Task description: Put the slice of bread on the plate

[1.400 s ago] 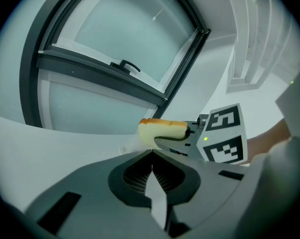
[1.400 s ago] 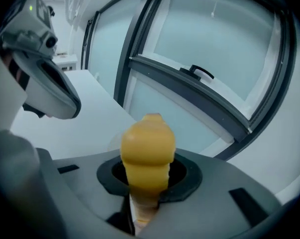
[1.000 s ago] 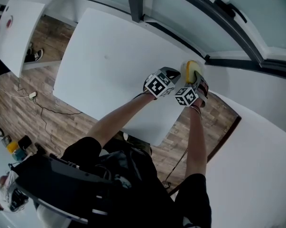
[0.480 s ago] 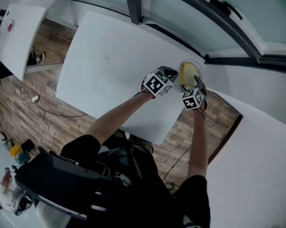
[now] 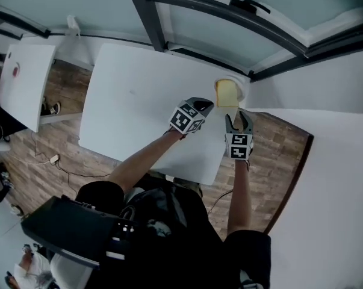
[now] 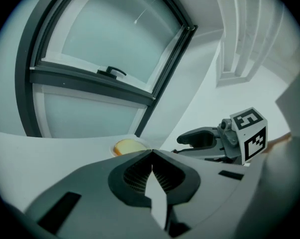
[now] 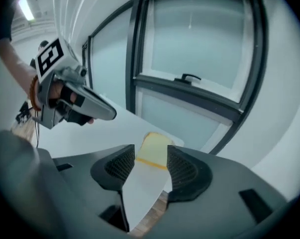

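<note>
Since the right gripper (image 7: 150,154) has its pads (image 7: 182,169) spread with nothing pinched, just bare gap, and those jaws have just been closing in on empty air, treat the drop as made and work on a clean exit. Left gripper (image 6: 152,156): jaws pressed together, empty, nothing to do there. Slice of bread (image 5: 227,93) lies flat on the white plate (image 5: 241,90), upper centre-right of the head view, at the far corner of the table (image 5: 139,95) below the dark window frame (image 5: 148,14). In the right gripper view it shows through the gap, beyond the tips and apart from them. No edge visibly hangs over the rim, though the plate is pale on a pale top and hard to trace. Judgement: task about finished, step in hand is the pull-back. Draw the right gripper up and toward the bottom of the frame along its own line, no sideways sweep. The plate sits near the table corner, so a clip from a jaw tip could likely shove it toward the edge. Don't re-close near the bread. Hold the left gripper, mid-frame just left of the right one, off the plate side so the two don't knock.
</note>
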### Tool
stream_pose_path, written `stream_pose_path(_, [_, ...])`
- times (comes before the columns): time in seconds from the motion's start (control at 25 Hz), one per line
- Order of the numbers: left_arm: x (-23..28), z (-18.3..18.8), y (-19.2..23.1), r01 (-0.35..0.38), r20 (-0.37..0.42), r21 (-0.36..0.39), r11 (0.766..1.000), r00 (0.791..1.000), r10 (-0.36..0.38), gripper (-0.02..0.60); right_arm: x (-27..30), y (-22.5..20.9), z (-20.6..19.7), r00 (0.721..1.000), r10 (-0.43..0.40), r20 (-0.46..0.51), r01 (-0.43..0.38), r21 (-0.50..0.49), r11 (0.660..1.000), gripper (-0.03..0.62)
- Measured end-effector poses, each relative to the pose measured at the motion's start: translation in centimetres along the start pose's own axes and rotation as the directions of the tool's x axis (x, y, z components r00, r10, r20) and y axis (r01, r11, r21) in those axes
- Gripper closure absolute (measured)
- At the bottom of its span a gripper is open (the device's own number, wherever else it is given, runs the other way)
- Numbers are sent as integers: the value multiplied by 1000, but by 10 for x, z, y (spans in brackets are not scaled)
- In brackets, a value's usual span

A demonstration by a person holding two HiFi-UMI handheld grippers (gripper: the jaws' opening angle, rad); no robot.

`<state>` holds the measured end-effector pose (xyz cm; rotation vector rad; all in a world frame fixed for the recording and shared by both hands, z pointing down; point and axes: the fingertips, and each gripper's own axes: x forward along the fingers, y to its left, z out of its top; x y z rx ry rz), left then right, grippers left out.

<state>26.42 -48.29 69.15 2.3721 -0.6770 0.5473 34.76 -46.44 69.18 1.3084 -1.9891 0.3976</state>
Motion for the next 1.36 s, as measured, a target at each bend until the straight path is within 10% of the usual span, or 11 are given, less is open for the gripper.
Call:
stream_pose_path(0.52, [-116,41,-121,20,225,177,984,973,-60,575,-178,10,39,911,-275,308,154,364,919,569])
stream_pose_path(1.36, [-145,28,-136,14,254,164,986,966,-56,575,-210,44,52,878,-250,409,98,358,929,582])
